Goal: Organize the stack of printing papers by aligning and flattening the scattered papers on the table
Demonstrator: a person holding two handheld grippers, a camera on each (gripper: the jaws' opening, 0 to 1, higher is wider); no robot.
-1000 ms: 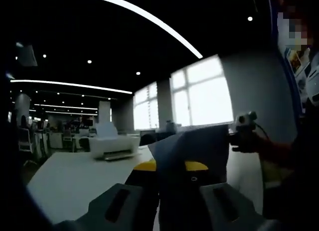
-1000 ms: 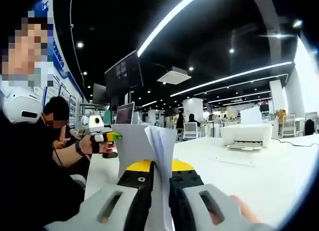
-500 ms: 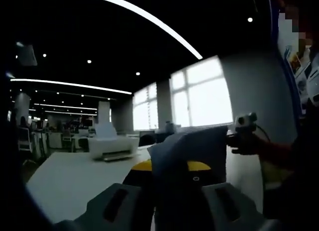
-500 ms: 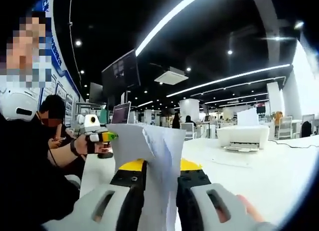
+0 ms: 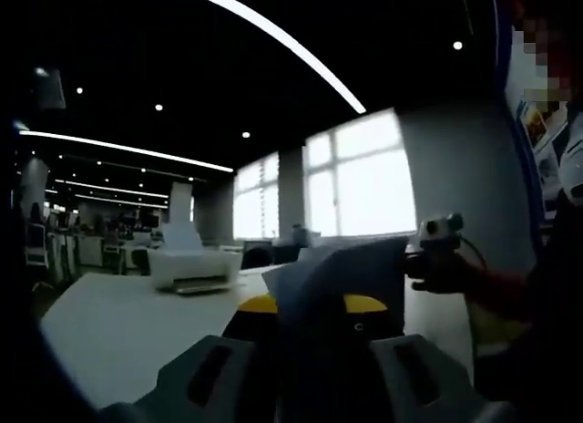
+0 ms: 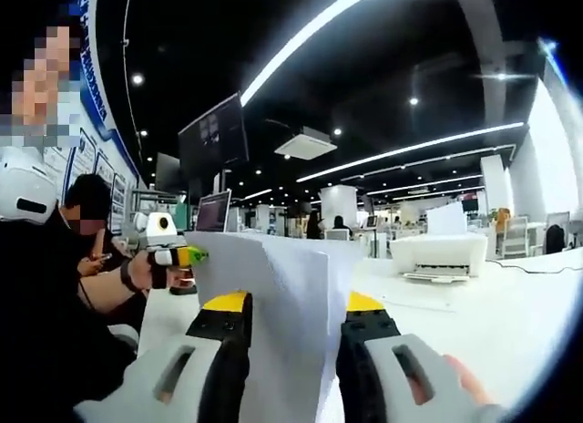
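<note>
The stack of printing papers stands upright over the white table, dark against the windows. My left gripper is shut on its lower edge. In the right gripper view the white papers stand between the jaws of my right gripper, which are spread wide apart. A hand holds the right gripper at the stack's far edge in the left gripper view. In the right gripper view the left gripper shows beyond the stack's left edge.
A white printer sits further along the table. A single sheet lies flat in front of it. A seated person is at the left. Desks, chairs and monitors fill the office behind.
My right gripper's jaws have spread apart around the papers, which now face that camera more broadly. The left gripper keeps its hold; its view shifted slightly.
</note>
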